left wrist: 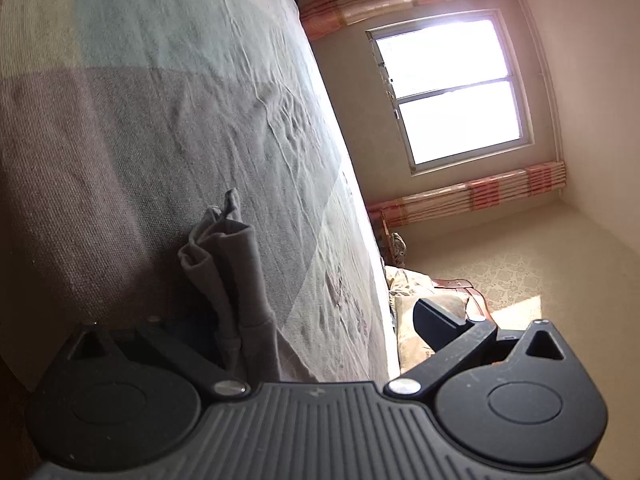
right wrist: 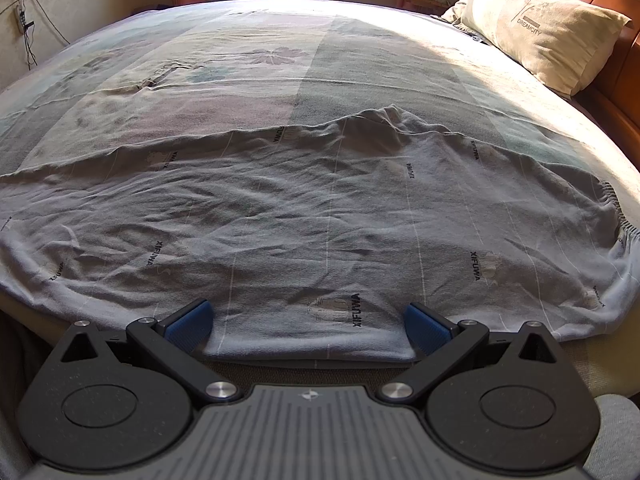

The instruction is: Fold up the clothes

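Grey garment lies flat across the bed, long axis left-to-right, elastic waistband at frame right. Right gripper open at its lower hem. Left gripper open beside a bunched fold.

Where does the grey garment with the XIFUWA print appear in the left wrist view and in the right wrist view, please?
Left wrist view: only a bunched grey end of what seems to be the grey garment, low and left of centre, by the left gripper.
Right wrist view: it spreads across the lower half, its near hem between the open fingers of the right gripper.
Shared landmark: the patterned bedsheet.
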